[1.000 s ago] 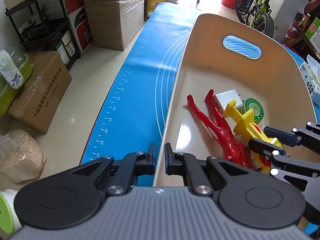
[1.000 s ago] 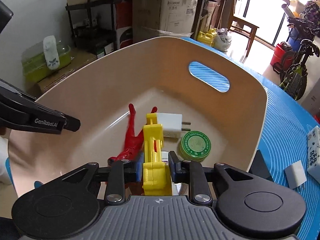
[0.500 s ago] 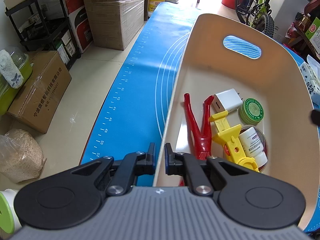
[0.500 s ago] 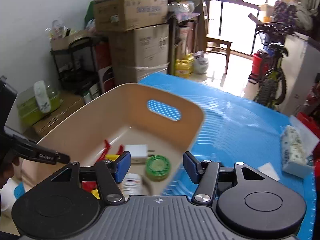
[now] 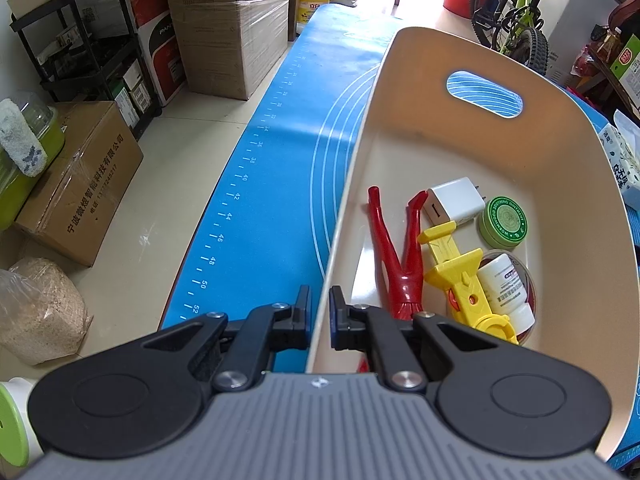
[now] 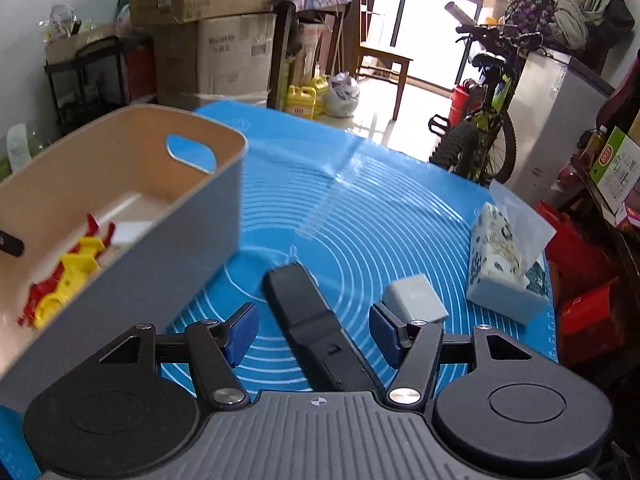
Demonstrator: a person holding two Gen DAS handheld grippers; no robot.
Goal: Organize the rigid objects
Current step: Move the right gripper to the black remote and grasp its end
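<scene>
The blue mat covers the worktop, its near edge cut off by both gripper bodies. On it stands the beige bin, its near end hidden in the left wrist view. The left gripper has its jaws nearly closed, pinching the bin's left wall. Inside the bin lie a red figure, a yellow toy, a white charger, a green tin and a white bottle whose label is too small to read. The right gripper hangs over the mat with jaws wide apart, holding nothing. A black bar lies between them, its near end hidden. A grey block sits just beside a tissue pack.
</scene>
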